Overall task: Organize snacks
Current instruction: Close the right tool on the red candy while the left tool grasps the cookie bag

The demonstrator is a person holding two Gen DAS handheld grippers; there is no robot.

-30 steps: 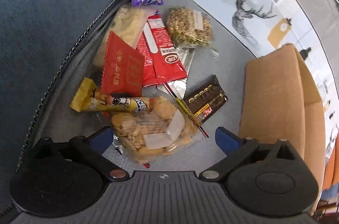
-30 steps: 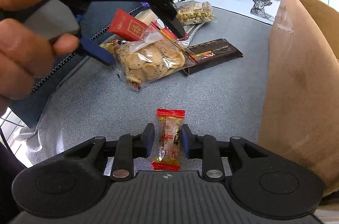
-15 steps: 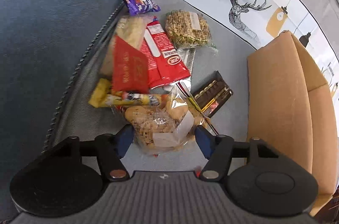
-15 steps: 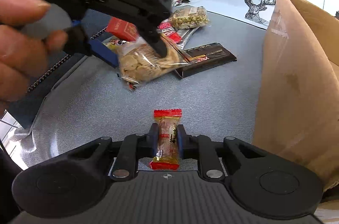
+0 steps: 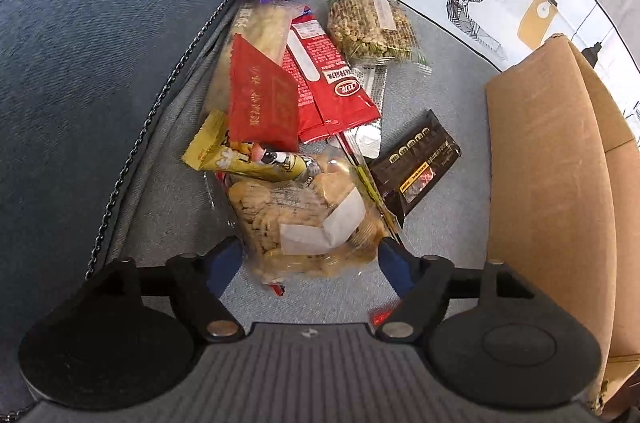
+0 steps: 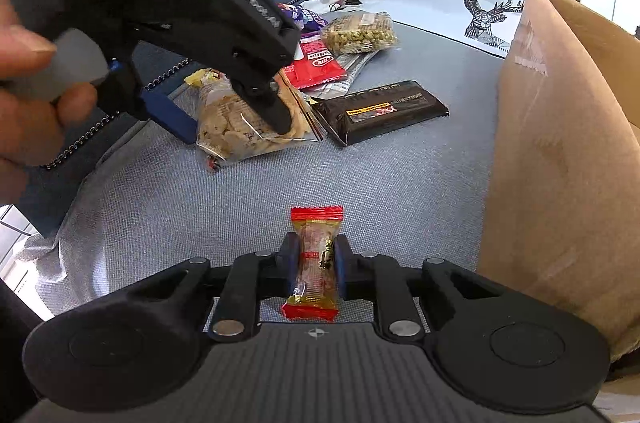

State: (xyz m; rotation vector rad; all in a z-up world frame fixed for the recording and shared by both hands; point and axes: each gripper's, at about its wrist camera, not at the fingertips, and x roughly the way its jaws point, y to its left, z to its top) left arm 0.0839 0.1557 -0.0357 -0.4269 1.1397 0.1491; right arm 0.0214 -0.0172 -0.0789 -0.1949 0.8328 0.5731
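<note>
Here, right tongs [image 6: 316, 263] clench one candy [image 6: 315, 259]; left tongs [image 5: 310, 257] grasp one cookie bag [image 5: 304, 223].

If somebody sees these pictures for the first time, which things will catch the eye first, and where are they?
First, the right tongs at the bottom of the right wrist view, shut on a small red-ended candy above the grey fabric. Next, the left tongs, their blue fingers on either side of a clear bag of biscuits at the near edge of a bright snack pile. On the right stands a brown cardboard box.
</note>
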